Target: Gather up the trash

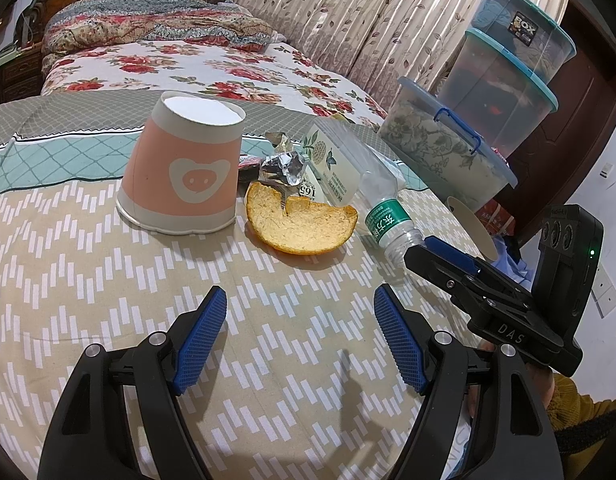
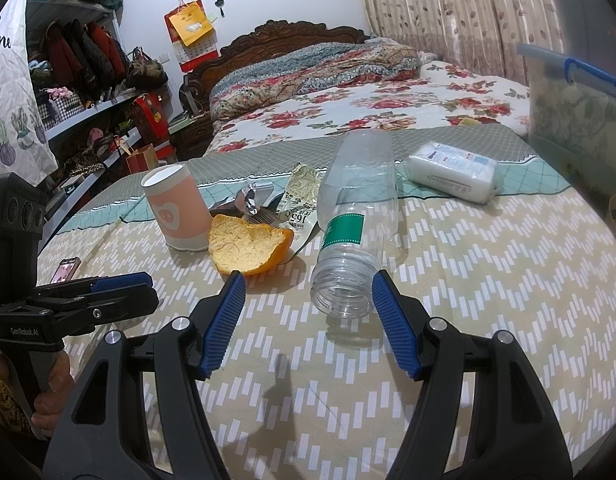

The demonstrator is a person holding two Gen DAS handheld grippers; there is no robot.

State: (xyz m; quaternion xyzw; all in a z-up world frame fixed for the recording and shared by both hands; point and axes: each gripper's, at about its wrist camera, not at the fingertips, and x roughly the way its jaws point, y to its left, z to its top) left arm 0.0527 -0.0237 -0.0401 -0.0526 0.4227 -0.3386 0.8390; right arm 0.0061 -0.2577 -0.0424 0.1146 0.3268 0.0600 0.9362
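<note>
Beige zigzag cloth [image 1: 108,280] covers the surface; trash sits clustered on it, nothing collected.

Left wrist view: left gripper [image 1: 300,336] spread wide, nothing between its blue pads [image 1: 202,340], hanging over bare cloth. Cup [image 1: 184,168], pink, upside down, at 11 o'clock from the gripper. Orange peel [image 1: 304,220], pith side up, at 12 o'clock, just beside the cup. Foil scrap [image 1: 282,168] behind the peel, touching it. Printed wrapper [image 1: 332,168] beside the foil, partly under the bottle [image 1: 382,204]. Bottle is clear, green label, on its side, at 1 o'clock. Right gripper [image 1: 448,256] comes in from 3 o'clock, tip near the bottle's mouth; contact can't be told from this view. Stacked bins [image 1: 468,120] at 2 o'clock, off the cloth's far edge.

Right wrist view: right gripper [image 2: 308,320] also spread, pinching nothing. Bottle [image 2: 356,216] mouth sits at 12 to 1 o'clock, just inside the right pad; the pad may be touching the rim, can't tell. No cap on it. Peel [image 2: 248,248] at 11 o'clock, cup [image 2: 176,208] beyond it at 10 o'clock. Tissue pack [image 2: 452,176] at 1 o'clock, well apart from the cluster. Left gripper [image 2: 124,284] at 9 o'clock, hand [image 2: 48,392] on its handle. Phone [image 2: 66,270] at 10 o'clock near the cloth's edge.
</note>
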